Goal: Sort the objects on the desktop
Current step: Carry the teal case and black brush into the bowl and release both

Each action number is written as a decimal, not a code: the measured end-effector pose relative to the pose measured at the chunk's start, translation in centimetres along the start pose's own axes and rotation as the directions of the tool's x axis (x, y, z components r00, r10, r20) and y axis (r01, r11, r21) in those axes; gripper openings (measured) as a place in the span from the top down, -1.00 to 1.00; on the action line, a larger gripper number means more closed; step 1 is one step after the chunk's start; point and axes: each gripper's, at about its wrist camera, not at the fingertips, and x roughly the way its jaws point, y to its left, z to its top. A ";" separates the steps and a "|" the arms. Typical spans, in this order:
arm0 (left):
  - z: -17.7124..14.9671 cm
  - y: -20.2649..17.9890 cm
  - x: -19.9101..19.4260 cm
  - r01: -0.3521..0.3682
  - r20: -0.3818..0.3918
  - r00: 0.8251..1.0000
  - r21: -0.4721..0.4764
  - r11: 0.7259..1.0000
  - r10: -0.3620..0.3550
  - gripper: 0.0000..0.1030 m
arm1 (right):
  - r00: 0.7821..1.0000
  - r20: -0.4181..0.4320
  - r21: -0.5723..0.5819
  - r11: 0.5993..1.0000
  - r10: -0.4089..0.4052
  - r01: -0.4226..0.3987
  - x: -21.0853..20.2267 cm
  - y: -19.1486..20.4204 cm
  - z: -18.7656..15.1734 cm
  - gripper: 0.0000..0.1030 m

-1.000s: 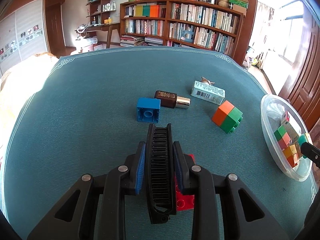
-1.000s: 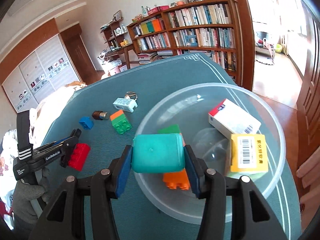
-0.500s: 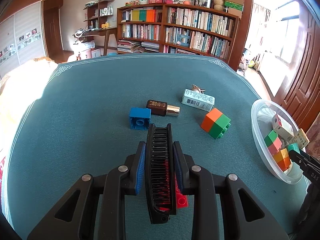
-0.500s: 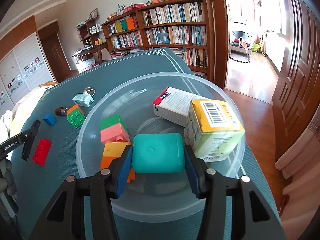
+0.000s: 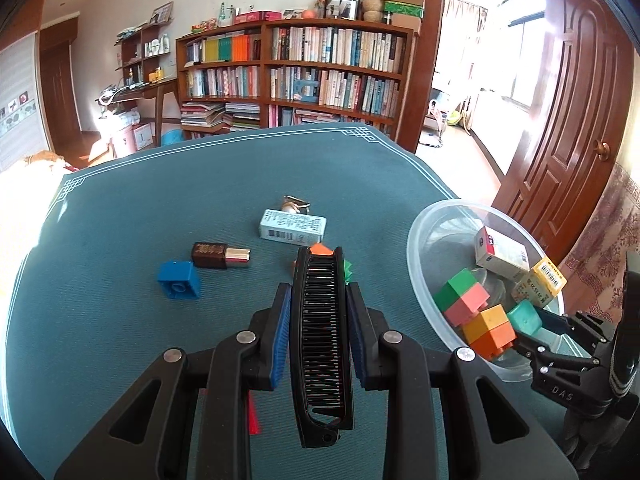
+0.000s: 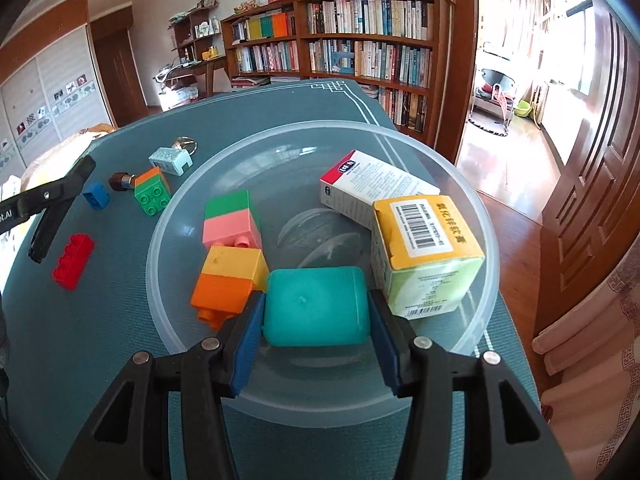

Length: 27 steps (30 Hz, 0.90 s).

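Worktop (image 5: 120, 216): teal cloth fills the lower half of both frames; unsorted items lie loose at centre, well apart from one another, so each can be taken singly.
Bowl (image 6: 472, 208): clear plastic, centre of the right wrist frame, right edge of the left wrist frame; judged the collection point, as sorted items lie inside.
Bowl contents: yellow carton (image 6: 426, 256) leans on white carton (image 6: 372, 188); green-pink block (image 6: 230, 220) and yellow-orange block (image 6: 230, 280) sit at the left wall.
Right tool (image 6: 316, 318): partly open, pads clamped on a teal block (image 6: 316, 306); held low inside the bowl, judged ready for release.
Left tool (image 5: 318, 338): closed down tight on a black comb (image 5: 322, 344), gripped lengthwise so it points along the fingers; lifted clear of the cloth, aimed toward the bowl side.
Items left out: pale blue box (image 5: 292, 228), green-orange block (image 6: 152, 194), red brick (image 6: 74, 256), blue block (image 5: 178, 280), brown bottle (image 5: 220, 255).
Progress (judgement): roughly halfway; five pieces await.
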 end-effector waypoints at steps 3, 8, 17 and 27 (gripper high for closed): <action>0.5 -1.4 0.3 0.026 -0.005 1.000 0.026 0.999 -0.026 0.44 | 1.000 -0.022 -0.046 0.999 0.007 -0.008 -0.1 0.5 -0.6 -0.07; 1.0 -3.7 0.7 0.064 -0.014 0.998 0.064 0.996 -0.063 0.44 | 0.997 -0.064 -0.077 0.996 0.034 -0.038 -0.3 0.1 -1.0 -0.07; 1.7 -7.9 1.2 0.154 -0.043 0.988 0.134 0.979 -0.149 0.44 | 0.994 -0.107 -0.163 0.985 0.035 -0.052 -2.2 0.1 -2.5 -0.08; 1.8 -12.7 2.8 0.262 -0.084 0.965 0.191 0.946 -0.250 0.44 | 0.995 -0.096 -0.165 0.985 0.024 -0.040 -3.7 -0.2 -3.6 -0.18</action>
